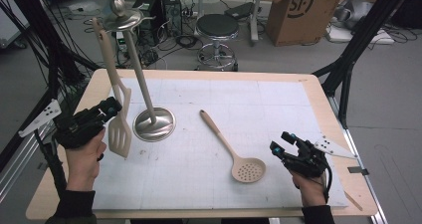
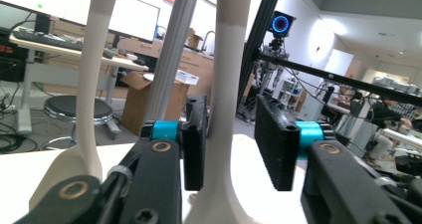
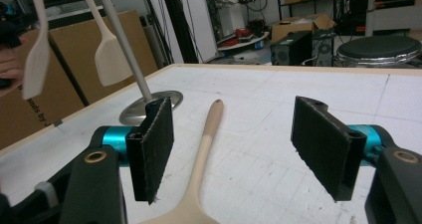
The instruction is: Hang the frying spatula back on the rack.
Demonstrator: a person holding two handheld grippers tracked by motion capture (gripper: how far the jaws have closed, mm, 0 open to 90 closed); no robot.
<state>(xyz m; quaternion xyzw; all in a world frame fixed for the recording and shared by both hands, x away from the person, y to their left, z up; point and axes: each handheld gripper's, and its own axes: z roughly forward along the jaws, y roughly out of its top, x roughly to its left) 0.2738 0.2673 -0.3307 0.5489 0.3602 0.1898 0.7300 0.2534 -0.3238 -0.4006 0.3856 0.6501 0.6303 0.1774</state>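
In the high view the right gripper [image 1: 281,143] rests low on the surface [image 1: 209,184], jaws spread and holding nothing; the right gripper view cuts off the bowl of the skimmer spoon [image 3: 201,159] lying between them. The left gripper [image 1: 110,106] has the slotted spatula [image 1: 119,129] between its jaws; the left gripper view shows one pad against the handle and a gap at the other. Just beyond stands the metal stand [image 1: 154,123], partly hidden behind the spatula. A stool [image 1: 217,27] sits on the floor farther back.
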